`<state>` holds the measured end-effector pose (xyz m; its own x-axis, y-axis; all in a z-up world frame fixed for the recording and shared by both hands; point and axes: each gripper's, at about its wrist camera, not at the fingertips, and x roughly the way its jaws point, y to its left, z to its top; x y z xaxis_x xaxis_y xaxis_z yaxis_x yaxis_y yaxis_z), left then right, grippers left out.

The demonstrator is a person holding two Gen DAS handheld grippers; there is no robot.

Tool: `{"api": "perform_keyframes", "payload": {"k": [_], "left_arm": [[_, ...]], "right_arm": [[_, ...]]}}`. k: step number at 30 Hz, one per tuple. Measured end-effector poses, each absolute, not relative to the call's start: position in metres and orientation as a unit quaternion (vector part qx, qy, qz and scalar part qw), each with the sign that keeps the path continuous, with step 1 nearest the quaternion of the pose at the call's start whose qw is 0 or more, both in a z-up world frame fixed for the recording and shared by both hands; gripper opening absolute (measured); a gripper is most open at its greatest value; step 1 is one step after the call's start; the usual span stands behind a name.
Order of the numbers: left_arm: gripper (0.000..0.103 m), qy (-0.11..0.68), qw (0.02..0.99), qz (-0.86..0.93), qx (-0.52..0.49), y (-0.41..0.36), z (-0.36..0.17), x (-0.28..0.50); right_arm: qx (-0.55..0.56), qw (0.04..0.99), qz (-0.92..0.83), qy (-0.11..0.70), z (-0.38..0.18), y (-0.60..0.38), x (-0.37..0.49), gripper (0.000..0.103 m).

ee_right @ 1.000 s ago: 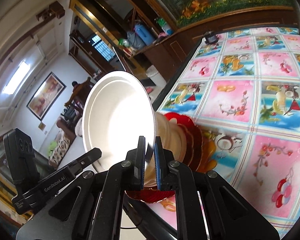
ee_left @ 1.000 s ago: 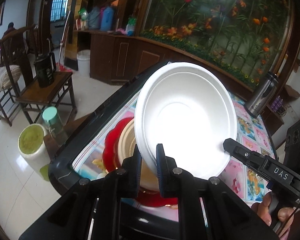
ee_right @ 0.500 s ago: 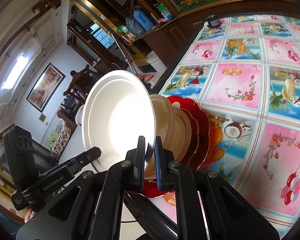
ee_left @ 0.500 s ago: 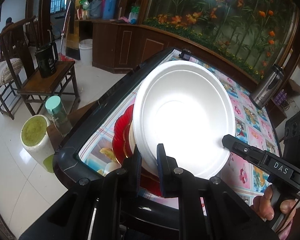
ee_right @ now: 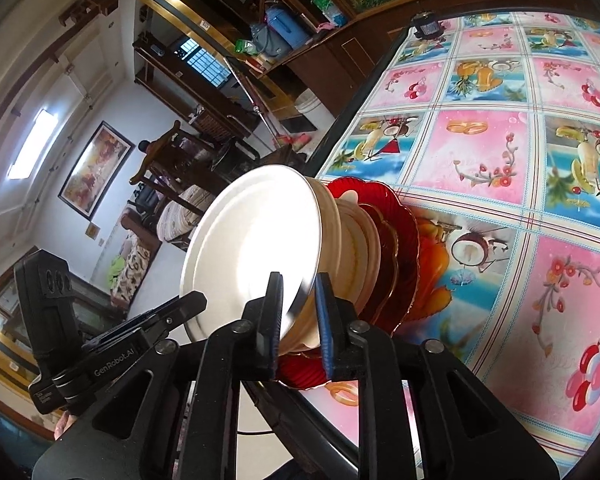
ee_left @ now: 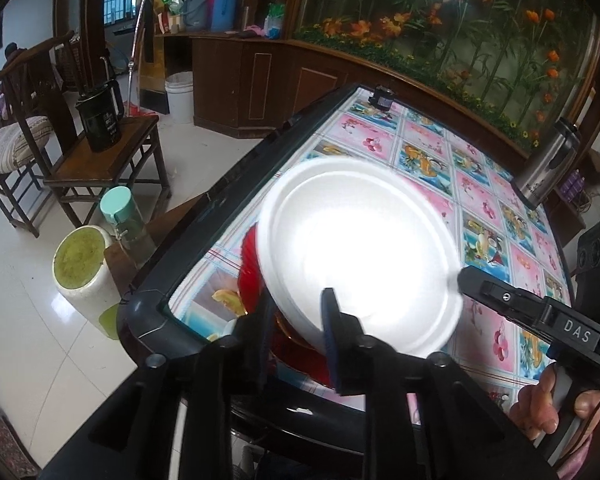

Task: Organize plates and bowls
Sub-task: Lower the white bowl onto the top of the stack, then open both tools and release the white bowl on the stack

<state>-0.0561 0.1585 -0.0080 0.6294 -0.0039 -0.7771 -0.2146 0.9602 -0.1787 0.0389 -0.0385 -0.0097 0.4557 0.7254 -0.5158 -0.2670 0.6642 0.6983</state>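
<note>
Near table edge [ee_left: 204,216], white bowl [ee_left: 360,256]

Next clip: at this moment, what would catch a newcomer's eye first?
The white foam bowl, glaring bright at the near table corner, sits atop a stack of cream bowls and red plates. Both grippers flank its rim, the left gripper and right gripper, whose fingers have just been opening, the rim between them. Behind lies the gaudy pink-and-blue tablecloth.
</note>
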Motion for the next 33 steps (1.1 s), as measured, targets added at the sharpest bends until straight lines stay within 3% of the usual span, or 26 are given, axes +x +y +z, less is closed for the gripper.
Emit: {"api": "perform_keyframes", "payload": {"k": [4, 10, 16, 18, 19, 23, 33], "left_arm": [[0.054, 0.417, 0.899, 0.067, -0.115, 0.158, -0.005, -0.058], [0.056, 0.422, 0.899, 0.070, -0.093, 0.154, -0.008, -0.059], [0.059, 0.352, 0.929, 0.097, -0.057, 0.145, 0.014, -0.075], [0.081, 0.318, 0.941, 0.114, -0.032, 0.135, 0.025, -0.078], [0.085, 0.299, 0.945, 0.128, -0.015, 0.129, 0.031, -0.080], [0.085, 0.261, 0.954, 0.146, 0.019, 0.113, 0.042, -0.082], [0.085, 0.294, 0.944, 0.150, -0.021, 0.110, 0.033, -0.071]], "right_arm": [[0.272, 0.816, 0.304, 0.409, -0.007, -0.046, 0.038, 0.017], [0.280, 0.820, 0.298, 0.400, -0.008, -0.057, 0.038, 0.017], [0.284, 0.834, 0.289, 0.374, -0.003, -0.072, 0.034, 0.017], [0.280, 0.841, 0.285, 0.364, 0.000, -0.075, 0.031, 0.017], [0.277, 0.845, 0.284, 0.360, 0.001, -0.075, 0.030, 0.017], [0.269, 0.852, 0.283, 0.350, 0.005, -0.076, 0.025, 0.017], [0.250, 0.860, 0.293, 0.334, 0.009, -0.072, 0.014, 0.017]]}}
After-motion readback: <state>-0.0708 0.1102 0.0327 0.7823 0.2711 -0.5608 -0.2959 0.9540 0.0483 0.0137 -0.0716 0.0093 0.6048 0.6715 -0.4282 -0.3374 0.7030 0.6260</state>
